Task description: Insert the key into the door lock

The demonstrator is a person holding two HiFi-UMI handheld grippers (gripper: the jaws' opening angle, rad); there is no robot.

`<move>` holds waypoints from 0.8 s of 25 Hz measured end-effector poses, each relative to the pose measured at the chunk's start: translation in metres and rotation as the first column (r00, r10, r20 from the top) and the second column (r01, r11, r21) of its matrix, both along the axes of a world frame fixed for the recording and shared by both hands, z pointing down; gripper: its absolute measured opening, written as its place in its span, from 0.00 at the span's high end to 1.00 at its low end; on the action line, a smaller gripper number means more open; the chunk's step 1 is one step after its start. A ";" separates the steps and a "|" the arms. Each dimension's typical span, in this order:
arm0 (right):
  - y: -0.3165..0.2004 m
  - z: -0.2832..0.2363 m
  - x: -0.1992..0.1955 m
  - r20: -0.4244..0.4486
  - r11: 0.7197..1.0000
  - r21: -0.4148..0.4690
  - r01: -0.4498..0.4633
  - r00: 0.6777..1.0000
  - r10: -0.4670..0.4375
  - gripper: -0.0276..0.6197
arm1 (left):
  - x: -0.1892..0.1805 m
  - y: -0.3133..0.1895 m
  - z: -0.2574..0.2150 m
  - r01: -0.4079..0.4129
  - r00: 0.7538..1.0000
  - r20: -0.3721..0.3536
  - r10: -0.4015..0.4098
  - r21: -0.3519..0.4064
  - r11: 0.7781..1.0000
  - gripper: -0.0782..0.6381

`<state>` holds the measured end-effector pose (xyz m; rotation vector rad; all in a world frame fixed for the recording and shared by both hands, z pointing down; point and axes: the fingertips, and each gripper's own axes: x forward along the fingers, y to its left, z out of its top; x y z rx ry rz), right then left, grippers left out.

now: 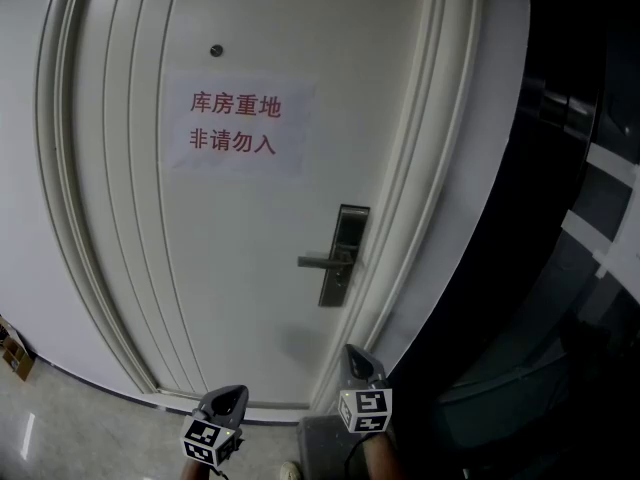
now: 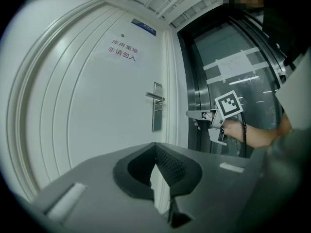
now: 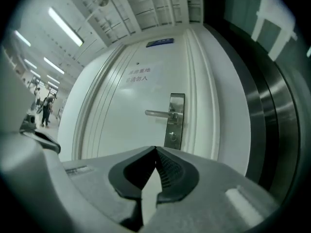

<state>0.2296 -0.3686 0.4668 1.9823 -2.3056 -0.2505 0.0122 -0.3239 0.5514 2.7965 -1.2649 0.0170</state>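
Lock [image 1: 345, 253] noted at the right edge of a white door [image 1: 200, 268]: tall grey metal plate, lever handle [image 1: 320, 261] pointed left, round keyhole [image 3: 172, 137] seen below it. Left gripper [image 2: 155, 147] and right gripper [image 3: 155, 149] recorded with jaws closed together, nothing gripped, both well apart from the door.

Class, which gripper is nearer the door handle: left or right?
Right. The right gripper is just below the door handle; the left gripper is lower and further left.
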 end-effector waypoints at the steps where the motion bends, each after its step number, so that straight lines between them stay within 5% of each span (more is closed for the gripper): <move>1: 0.003 0.003 0.001 0.035 1.000 -0.005 0.010 0.999 -0.010 0.95 | 0.001 0.000 -0.001 -0.002 1.000 0.000 0.002 0.001 1.000 0.89; 7: 0.027 0.015 -0.001 0.150 0.999 -0.008 0.046 0.988 -0.044 0.95 | 0.006 0.004 -0.003 -0.011 1.000 0.002 0.011 0.009 1.000 0.89; 20: 0.072 0.050 0.004 0.163 0.998 -0.054 0.032 0.986 -0.023 0.95 | 0.022 0.012 -0.003 -0.038 0.999 0.006 0.038 0.008 0.999 0.89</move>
